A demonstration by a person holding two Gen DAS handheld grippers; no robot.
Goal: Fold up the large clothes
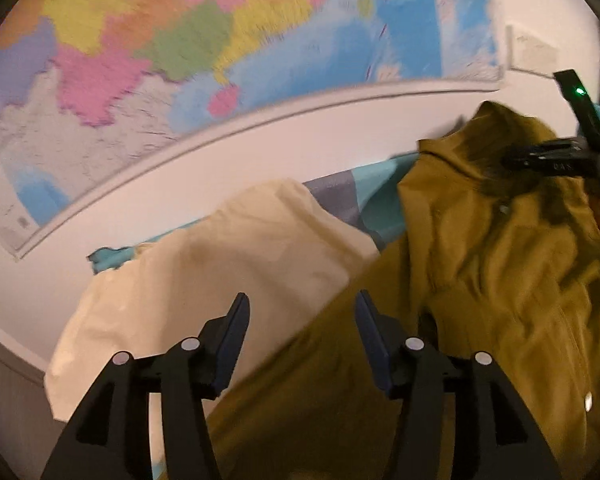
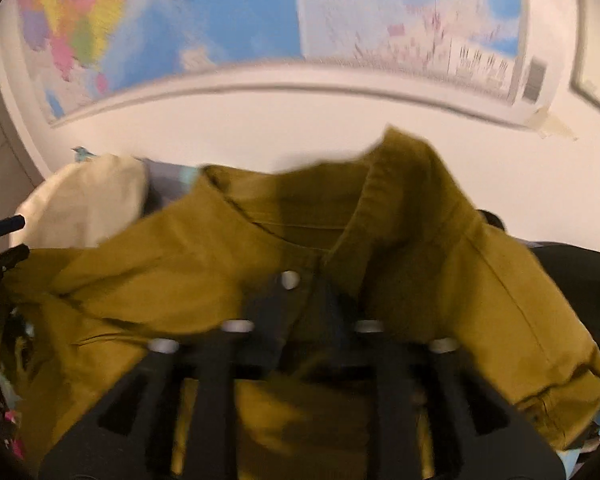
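An olive-green jacket (image 1: 496, 264) hangs lifted at the right of the left wrist view and fills the middle of the right wrist view (image 2: 400, 248). My left gripper (image 1: 302, 308) is open and empty, its fingers apart over the jacket's lower edge and a cream pillow. My right gripper (image 2: 312, 292) is shut on the jacket near its collar and snap button, fabric bunched between the fingers. The right gripper also shows at the right edge of the left wrist view (image 1: 556, 160), holding the jacket's top up.
A cream pillow (image 1: 220, 260) lies on a teal and grey bedsheet (image 1: 364, 196) against a white wall. A large coloured map (image 1: 220, 40) hangs on the wall above. A dark object (image 2: 572, 272) lies behind the jacket at the right.
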